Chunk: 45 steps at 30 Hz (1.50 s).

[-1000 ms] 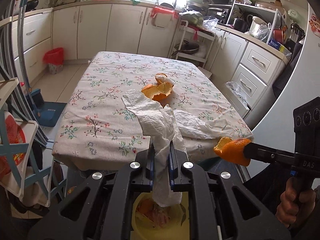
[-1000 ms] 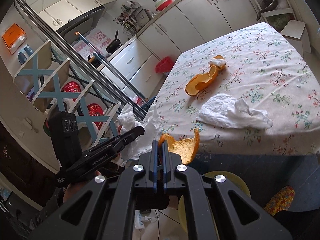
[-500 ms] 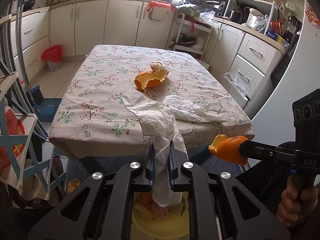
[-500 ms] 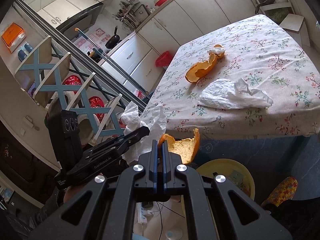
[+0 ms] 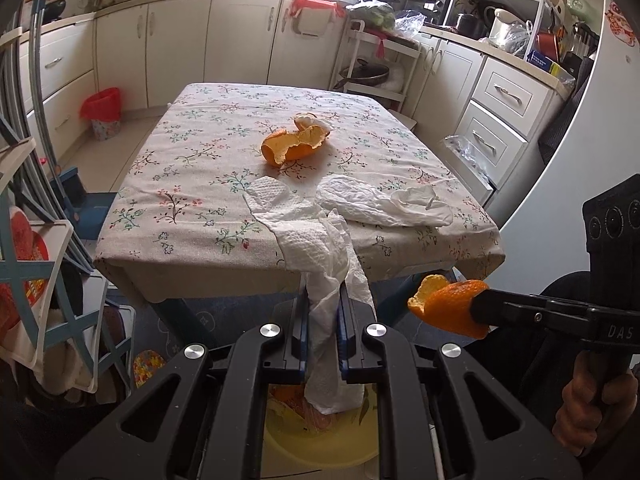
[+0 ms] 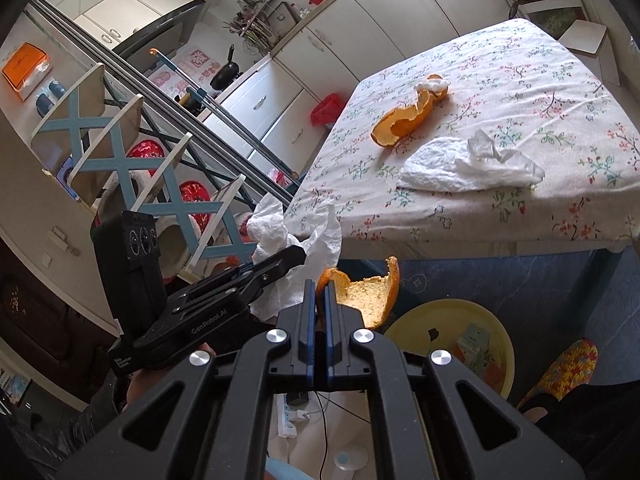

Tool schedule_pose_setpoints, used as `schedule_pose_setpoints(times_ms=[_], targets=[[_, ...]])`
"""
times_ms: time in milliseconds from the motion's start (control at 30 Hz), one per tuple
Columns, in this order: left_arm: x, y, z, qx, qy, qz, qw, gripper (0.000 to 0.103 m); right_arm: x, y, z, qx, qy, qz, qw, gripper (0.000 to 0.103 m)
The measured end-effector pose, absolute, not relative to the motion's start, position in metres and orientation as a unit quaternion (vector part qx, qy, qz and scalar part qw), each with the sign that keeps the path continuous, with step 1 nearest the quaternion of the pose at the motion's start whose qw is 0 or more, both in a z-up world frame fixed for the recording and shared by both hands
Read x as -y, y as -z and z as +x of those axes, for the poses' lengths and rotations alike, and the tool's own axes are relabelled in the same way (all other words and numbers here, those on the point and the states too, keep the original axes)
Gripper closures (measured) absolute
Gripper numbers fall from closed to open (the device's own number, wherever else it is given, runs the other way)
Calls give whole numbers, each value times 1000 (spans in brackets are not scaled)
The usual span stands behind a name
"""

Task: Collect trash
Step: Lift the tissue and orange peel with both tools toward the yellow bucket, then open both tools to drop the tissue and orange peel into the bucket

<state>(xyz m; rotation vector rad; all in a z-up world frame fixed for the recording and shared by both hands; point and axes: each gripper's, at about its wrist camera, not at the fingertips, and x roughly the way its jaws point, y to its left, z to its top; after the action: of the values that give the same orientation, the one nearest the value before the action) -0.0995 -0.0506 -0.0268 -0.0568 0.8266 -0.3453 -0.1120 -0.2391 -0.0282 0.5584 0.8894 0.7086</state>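
Below the near worktop edge, left tongs [image 5: 323, 320] pinched narrow on a crumpled white paper towel [image 5: 320, 256], its upper part draped against the floral-clothed worktop [image 5: 192, 216] edge, its tail hanging over a round yellow plastic basin [image 6: 448, 320] on the floor. Further right, right tongs [image 6: 319, 296] closed tight on a curved orange peel piece [image 6: 370, 300], held just beside the basin rim, clear of the worktop.

On the worktop, left behind: a larger orange peel shell [image 5: 294, 146] towards the middle, with a small white scrap tucked at its far end, then a second crumpled white tissue [image 5: 384, 204] near the front right edge.

Step in hand, judged: carrying both loads to the basin for dropping. Next move calls for bringing each pair of tongs squarely over the basin mouth, then opening, left first perhaps, since the towel trails and may snag the cloth edge. Afterwards, back up for the remaining peel and tissue.
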Motion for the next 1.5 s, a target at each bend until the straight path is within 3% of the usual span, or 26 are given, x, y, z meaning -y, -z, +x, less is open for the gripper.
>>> schedule_pose_setpoints(times_ms=[1067,1233,1300,1367,1500], targets=[[68,66,-116,-476,183,-14,860,92,230,65,-122,-507,-286,242,776,95],[71,77,-116,-497,185,-10,847,87,228,70,-123,-520,-276,230,775,95],[73,79,-115,-502,185,-7,845,84,227,72,-122,-524,-269,228,775,91],[74,81,-115,-505,185,-5,843,75,229,73,-121,-528,-261,231,775,67],[75,82,-115,-508,179,0,843,62,231,73,-120,-527,-254,232,777,61]])
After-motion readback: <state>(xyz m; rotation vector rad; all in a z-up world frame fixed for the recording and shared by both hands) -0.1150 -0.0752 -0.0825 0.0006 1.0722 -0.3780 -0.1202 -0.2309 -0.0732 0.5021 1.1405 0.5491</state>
